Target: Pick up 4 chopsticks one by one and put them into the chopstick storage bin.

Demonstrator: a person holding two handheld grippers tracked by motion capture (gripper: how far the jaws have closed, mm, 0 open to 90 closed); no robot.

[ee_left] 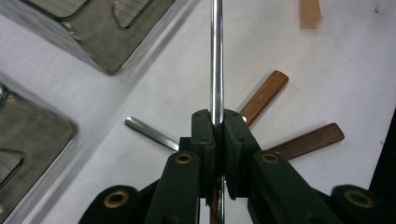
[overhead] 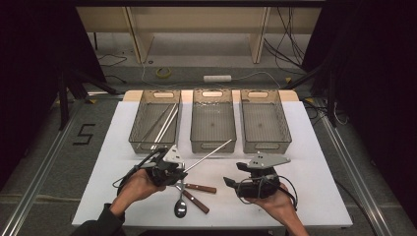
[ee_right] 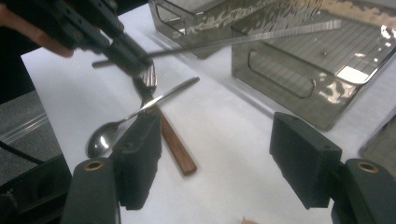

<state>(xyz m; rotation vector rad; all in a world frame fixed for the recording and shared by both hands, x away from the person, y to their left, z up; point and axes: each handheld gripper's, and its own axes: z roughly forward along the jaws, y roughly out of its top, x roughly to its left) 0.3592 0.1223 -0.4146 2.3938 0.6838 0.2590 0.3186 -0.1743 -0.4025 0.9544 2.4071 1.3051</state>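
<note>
My left gripper [overhead: 181,173] [ee_left: 217,122] is shut on a thin metal rod [overhead: 209,155] [ee_left: 215,56], which slants up and to the right toward the front of the middle tray [overhead: 212,145]. The right gripper view shows that rod [ee_right: 261,36] crossing in front of the trays, with the left gripper [ee_right: 135,58] over the fork's tines. Under the left gripper lie a spoon [overhead: 180,207] [ee_right: 98,140] and two wood-handled utensils [overhead: 201,188] [overhead: 196,200] [ee_left: 264,95]. My right gripper [overhead: 227,182] [ee_right: 217,126] hovers at the right, pointing left, open, with nothing between its pads.
Three grey see-through trays stand in a row at the back of the white table [overhead: 314,162]. The left tray [overhead: 139,120] holds a few metal rods [overhead: 164,123]; the right tray [overhead: 265,146] looks empty. Cables and a floor mark lie beyond the table.
</note>
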